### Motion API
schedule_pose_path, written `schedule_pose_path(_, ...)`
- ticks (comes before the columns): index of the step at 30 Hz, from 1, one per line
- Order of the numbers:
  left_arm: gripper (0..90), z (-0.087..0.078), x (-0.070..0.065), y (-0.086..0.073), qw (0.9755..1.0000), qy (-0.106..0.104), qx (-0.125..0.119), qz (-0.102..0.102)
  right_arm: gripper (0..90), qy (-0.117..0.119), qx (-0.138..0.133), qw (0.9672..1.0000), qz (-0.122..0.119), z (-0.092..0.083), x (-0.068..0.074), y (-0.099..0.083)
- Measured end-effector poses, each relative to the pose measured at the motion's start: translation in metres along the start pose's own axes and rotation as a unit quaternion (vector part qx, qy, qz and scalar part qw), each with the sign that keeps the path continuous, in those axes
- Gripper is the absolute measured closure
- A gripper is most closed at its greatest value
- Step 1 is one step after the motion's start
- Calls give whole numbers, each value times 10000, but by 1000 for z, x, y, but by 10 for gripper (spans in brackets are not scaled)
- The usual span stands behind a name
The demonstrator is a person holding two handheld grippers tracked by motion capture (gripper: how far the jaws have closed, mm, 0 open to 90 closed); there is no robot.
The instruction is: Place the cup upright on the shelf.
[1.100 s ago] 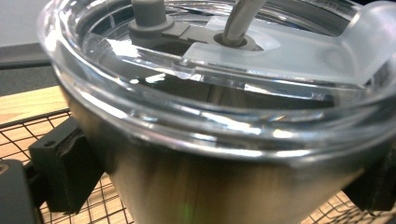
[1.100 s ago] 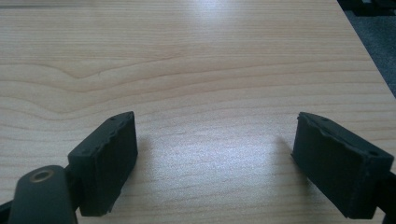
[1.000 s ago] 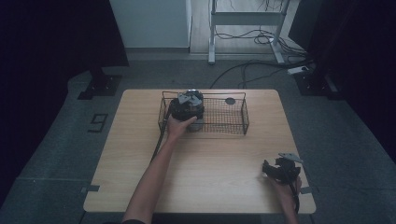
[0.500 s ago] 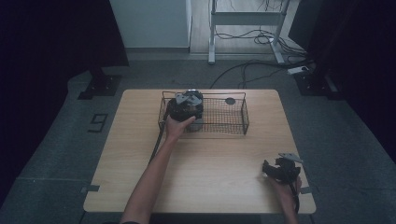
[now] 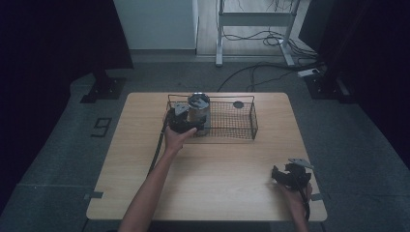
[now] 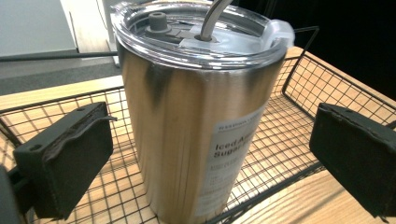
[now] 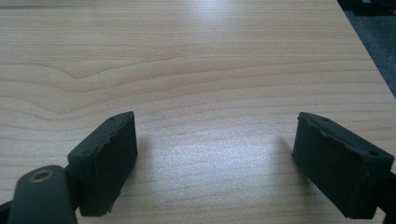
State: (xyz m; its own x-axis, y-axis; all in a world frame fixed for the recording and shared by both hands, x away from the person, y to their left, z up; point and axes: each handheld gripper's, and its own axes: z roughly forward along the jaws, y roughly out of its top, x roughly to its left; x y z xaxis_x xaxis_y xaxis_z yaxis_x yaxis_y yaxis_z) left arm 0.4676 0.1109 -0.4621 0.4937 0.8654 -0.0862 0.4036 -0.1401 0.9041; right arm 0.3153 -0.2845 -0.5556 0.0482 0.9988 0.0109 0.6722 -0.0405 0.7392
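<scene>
Left gripper is standing spread wide at the basket's left end, its jaws having just been opening; in the left gripper view the tumbler is sitting between the two pads with clear gaps on both sides, so nothing is being pinched. The tumbler is standing upright on the wire floor at the left end of the basket, lid on, with a straw or handle rising from the lid.

Judging from this, the placing seems done: the tumbler is resting inside the basket and is being let go. What is remaining looks like drawing the left gripper back toward the near side without knocking the tumbler over.

Right gripper is resting near the right, near corner of the worktop, also spread, with bare wood between its jaws in the right gripper view.

A small dark round thing is lying at the far side of the basket; whether it is in the basket or behind it on the worktop is hard to tell from the high view. The tumbler's label is partly cut off and only partly readable, its base is hiding behind the basket's near wire, and the top of the straw is running out of frame.
</scene>
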Motion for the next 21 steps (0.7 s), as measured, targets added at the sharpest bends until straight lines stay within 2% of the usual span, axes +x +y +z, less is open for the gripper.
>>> schedule_pose_path(6, 7, -11, 0, -3, 9999, -80, 68, -19, 136, -1, 2, 10000, 1, 0, 0, 0)
schedule_pose_path(13, 20, -29, -3, -12, 9998, -113, 121, 55, 136, -7, 16, 10000, 4, 0, 0, 0)
schedule_pose_path(18, 52, -52, -8, -24, 9999, -136, -7, 87, 136, -6, 13, 10000, 10, 0, 0, 0)
schedule_pose_path(21, 61, -59, -9, -29, 9998, -168, -5, 77, 136, -6, 13, 10000, 11, 0, 0, 0)
